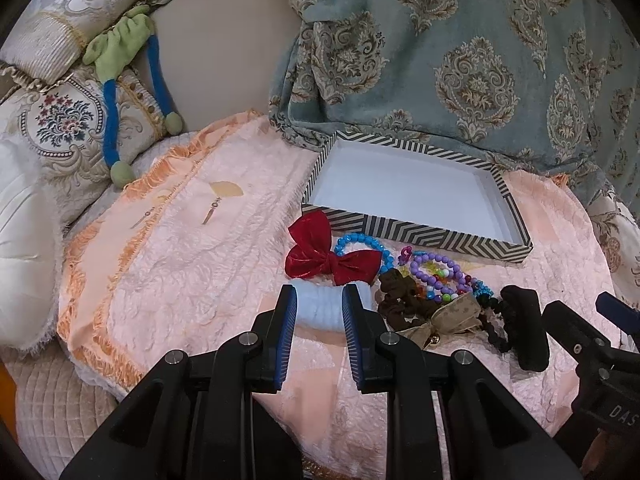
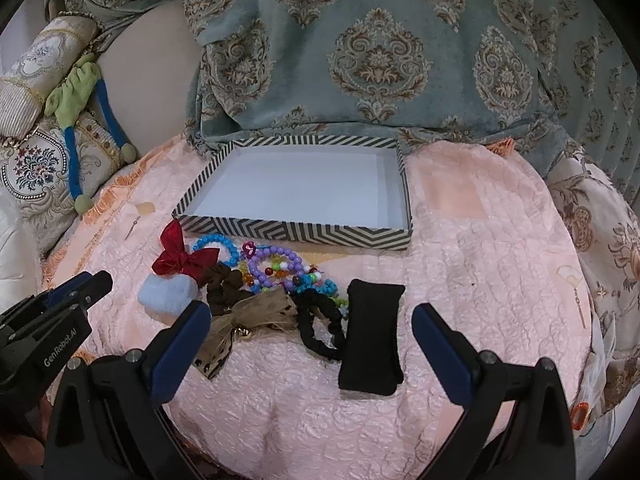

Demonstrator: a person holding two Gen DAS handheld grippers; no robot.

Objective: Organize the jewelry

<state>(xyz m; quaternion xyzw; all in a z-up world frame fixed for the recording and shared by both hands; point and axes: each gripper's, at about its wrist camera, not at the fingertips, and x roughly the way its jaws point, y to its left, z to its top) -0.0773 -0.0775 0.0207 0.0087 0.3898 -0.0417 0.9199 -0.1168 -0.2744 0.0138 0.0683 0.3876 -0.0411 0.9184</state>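
Left wrist view first: your left gripper (image 1: 319,300) sits low over the pink quilted cover (image 1: 180,280), its 2 blue-padded fingers (image 1: 288,320) parted either side of a pale blue scrunchie (image 1: 320,308). You cannot tell whether the pads touch it; the jaws are parted, not pressed shut. The striped box (image 1: 420,236) is your landmark. Just in front of its near wall lie a red bow (image 1: 332,258), a blue bead bracelet (image 1: 360,240) and purple bead bracelets (image 1: 436,276). Nearer you than those sit a brown scrunchie (image 1: 400,292), a tan bow (image 1: 444,316) and a black pouch (image 1: 526,328). Your right gripper's fingers show at the right edge, beside the pouch.

Right wrist view: your right gripper (image 2: 312,324) hangs with its jaws spread wide and nothing between the pads. The black pouch (image 2: 374,340) lies between the fingers, well in front of the striped box (image 2: 296,232), with a black scrunchie (image 2: 320,328) touching its left side. The tan bow (image 2: 248,312) lies against your left finger (image 2: 180,344). The pale blue scrunchie (image 2: 168,294) rests left of the pile, near your left gripper (image 2: 86,292), whose jaw state is unclear here. The box interior is white.
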